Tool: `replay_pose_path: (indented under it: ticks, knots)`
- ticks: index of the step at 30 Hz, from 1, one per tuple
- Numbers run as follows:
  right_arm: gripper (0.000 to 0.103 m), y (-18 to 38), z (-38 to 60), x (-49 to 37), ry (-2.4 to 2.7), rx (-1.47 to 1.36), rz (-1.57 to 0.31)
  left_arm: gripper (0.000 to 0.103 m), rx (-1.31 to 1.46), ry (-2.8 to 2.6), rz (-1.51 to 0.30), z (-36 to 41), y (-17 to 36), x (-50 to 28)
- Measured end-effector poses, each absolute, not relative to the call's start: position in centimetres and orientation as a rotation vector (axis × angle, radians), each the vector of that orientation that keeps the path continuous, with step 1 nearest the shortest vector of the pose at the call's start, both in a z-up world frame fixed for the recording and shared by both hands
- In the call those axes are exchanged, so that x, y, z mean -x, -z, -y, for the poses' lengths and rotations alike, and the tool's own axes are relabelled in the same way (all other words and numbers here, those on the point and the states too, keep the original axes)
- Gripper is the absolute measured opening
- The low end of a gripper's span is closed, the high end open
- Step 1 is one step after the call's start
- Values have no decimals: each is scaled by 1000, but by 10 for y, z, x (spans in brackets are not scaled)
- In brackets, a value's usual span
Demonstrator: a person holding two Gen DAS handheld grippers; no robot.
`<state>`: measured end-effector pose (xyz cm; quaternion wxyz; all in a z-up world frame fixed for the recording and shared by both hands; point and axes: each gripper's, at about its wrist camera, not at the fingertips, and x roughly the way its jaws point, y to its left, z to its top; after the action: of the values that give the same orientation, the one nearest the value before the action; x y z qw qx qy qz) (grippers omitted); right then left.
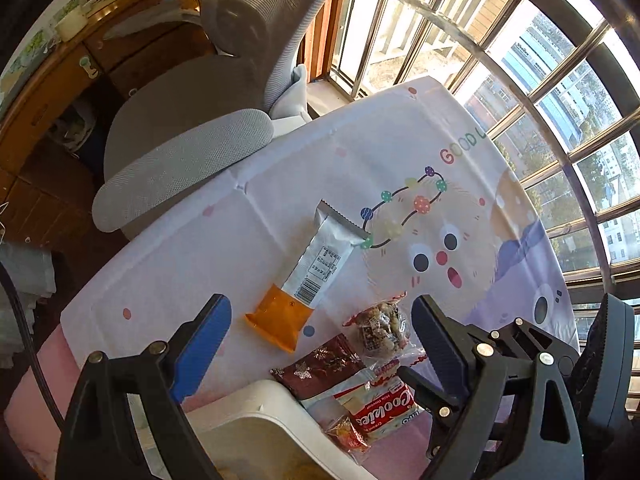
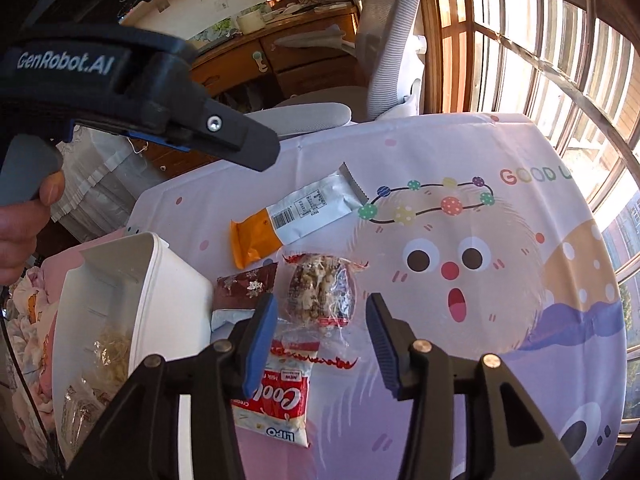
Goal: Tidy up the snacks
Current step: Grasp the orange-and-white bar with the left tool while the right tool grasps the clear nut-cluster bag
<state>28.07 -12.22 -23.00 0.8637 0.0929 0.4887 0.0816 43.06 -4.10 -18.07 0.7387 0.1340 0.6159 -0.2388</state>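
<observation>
Several snacks lie on the cartoon tablecloth: a long silver-and-orange bar (image 1: 310,276) (image 2: 296,218), a clear-wrapped nut cake (image 1: 382,328) (image 2: 322,292), a dark red snowflake packet (image 1: 320,368) (image 2: 244,286) and a red Cookies pack (image 1: 380,410) (image 2: 280,400). A white bin (image 1: 256,420) (image 2: 132,300) holds some clear-wrapped snacks. My left gripper (image 1: 320,344) is open and empty above the snacks beside the bin. My right gripper (image 2: 322,340) is open and empty, just above the nut cake's near end.
A grey office chair (image 1: 192,160) stands against the table's far left edge. A barred window (image 1: 540,80) runs along the far right. A wooden desk (image 2: 304,48) stands behind the chair. The left gripper's body (image 2: 132,96) hangs over the bin in the right wrist view.
</observation>
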Motion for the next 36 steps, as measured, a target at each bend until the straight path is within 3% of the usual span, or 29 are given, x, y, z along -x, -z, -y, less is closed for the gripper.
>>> replay_pose_path:
  ticks: [8,16,21,36]
  knots:
    - [48,252,115,-286,-167,-169,-990,90,-313,486,-1447,47,229,-446]
    - [48,261,107,-290,-171,-149,-966,77,-317,469,-1475,45,255,-451]
    - [48,262,104,-295,-178,-136,-958,62,-309,448,-1491,43,265,-455]
    - [55,269,102,-306,-161,-105,-972,45,-267,421,-1499,35,282,-466]
